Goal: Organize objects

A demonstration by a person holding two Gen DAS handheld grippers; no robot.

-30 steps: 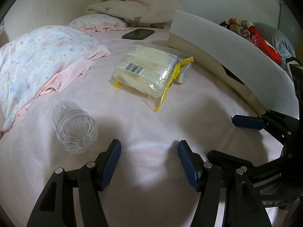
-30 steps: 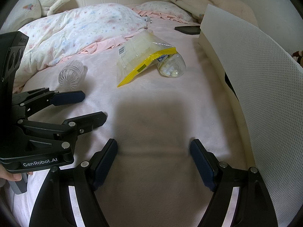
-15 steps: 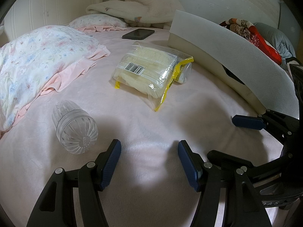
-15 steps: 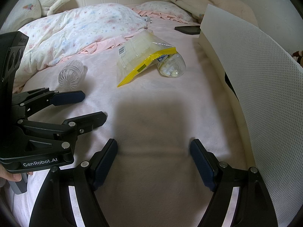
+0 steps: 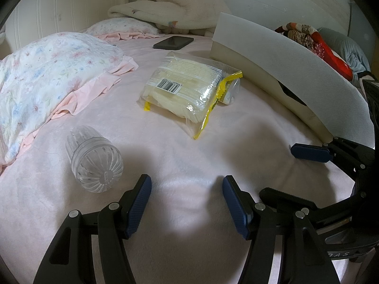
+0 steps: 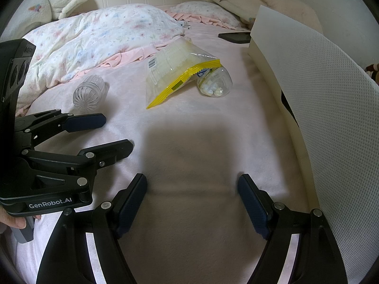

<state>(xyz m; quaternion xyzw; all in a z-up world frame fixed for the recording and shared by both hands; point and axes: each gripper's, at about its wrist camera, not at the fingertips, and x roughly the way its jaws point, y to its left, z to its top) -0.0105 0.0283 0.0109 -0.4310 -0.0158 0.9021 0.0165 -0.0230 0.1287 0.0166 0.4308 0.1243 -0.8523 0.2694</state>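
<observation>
Plainly, ribbed clear jar (image 5: 94, 162) lies sideways — left gripper (image 5: 187, 202) and right gripper (image 6: 192, 200) gape empty.

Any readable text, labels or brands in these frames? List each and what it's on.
"GenRobot.AI": white lettering on the left gripper body, right wrist view.
Barcode label on the clear zip bag: digits too small to read.
Blue label on the small clear bottle behind the bag: blurred, unreadable.
Lettering on the right gripper body, left wrist view: upside down, partly cut off.

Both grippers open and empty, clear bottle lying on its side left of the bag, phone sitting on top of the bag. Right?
Not quite. The phone isn't on the bag; it lies on the bed beyond it, apart, as the left wrist view shows. The rest holds: left gripper and right gripper open and empty, bottle on its side left of the bag.
</observation>
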